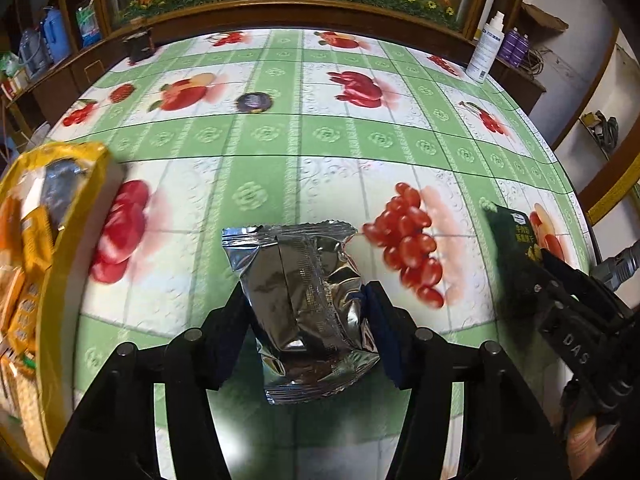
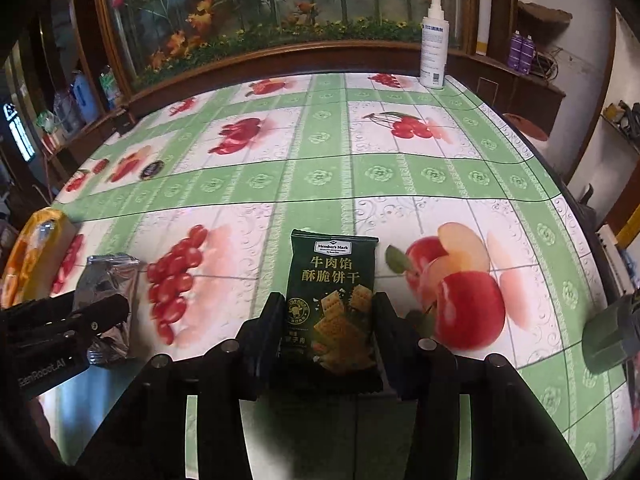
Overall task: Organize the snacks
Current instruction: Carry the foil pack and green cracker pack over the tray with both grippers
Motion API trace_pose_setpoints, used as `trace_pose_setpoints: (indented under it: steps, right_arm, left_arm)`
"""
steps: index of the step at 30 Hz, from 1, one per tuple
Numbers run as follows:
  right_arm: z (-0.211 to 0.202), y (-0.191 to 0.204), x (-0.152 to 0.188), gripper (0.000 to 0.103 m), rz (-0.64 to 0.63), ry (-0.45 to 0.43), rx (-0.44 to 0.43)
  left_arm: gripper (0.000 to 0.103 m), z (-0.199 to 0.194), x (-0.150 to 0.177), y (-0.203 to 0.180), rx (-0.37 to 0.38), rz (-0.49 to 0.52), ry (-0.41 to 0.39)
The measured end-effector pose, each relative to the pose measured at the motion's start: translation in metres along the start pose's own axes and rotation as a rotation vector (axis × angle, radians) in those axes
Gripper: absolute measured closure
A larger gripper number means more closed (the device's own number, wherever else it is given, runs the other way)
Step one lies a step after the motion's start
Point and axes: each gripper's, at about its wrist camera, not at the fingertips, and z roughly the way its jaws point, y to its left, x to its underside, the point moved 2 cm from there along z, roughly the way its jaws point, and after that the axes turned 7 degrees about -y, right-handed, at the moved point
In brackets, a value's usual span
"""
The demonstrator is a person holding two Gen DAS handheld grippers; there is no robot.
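Note:
My left gripper (image 1: 306,308) is shut on a crumpled silver foil snack packet (image 1: 304,280), its pads pressing both sides; the packet's top points away from me over the fruit-print tablecloth (image 1: 320,152). My right gripper (image 2: 329,314) is shut on a dark green cracker packet (image 2: 332,276) with a printed label, held upright between the fingers. Each packet also shows in the other view: the silver packet (image 2: 106,280) at the left, the green packet (image 1: 512,248) at the right. An open yellow bag (image 1: 60,216) holding several snack packs lies at the left table edge.
A white spray bottle (image 2: 434,48) stands at the far right corner. A small dark round object (image 1: 254,102) lies mid-table, and a dark box (image 1: 138,44) sits at the far left. A wood-framed glass panel with plants runs behind the table.

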Motion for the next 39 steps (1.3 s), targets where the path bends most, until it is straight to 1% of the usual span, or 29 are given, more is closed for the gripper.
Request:
trace_pose_setpoints:
  steps: [6,9,11,16,28,32,39]
  right_arm:
    - [-0.028,0.020,0.011,0.057,0.023,-0.019,-0.112]
    - [-0.040,0.034,0.018,0.057,0.025,-0.022,-0.180]
    - [-0.048,0.043,0.022,0.057,0.039,-0.021,-0.249]
    - [-0.065,0.073,0.033,0.057,0.036,-0.025,-0.364]
    - [-0.086,0.153,0.043,0.057,-0.083,-0.015,-0.465]
    - [-0.093,0.172,0.045,0.057,-0.114,-0.013,-0.489]
    - [-0.099,0.198,0.047,0.057,-0.158,-0.009,-0.518]
  left_arm:
    - [0.047,-0.036,0.022,0.021,-0.074,0.017,-0.065]
    - [0.047,-0.055,0.034,0.034,-0.115,0.011,-0.099]
    - [0.047,-0.068,0.041,0.043,-0.142,0.009,-0.124]
    - [0.047,-0.096,0.054,0.069,-0.196,-0.018,-0.178]
    - [0.047,-0.123,0.072,0.120,-0.236,-0.098,-0.208]
    - [0.047,-0.133,0.073,0.132,-0.259,-0.109,-0.231]
    - [0.047,-0.139,0.075,0.153,-0.275,-0.144,-0.248]
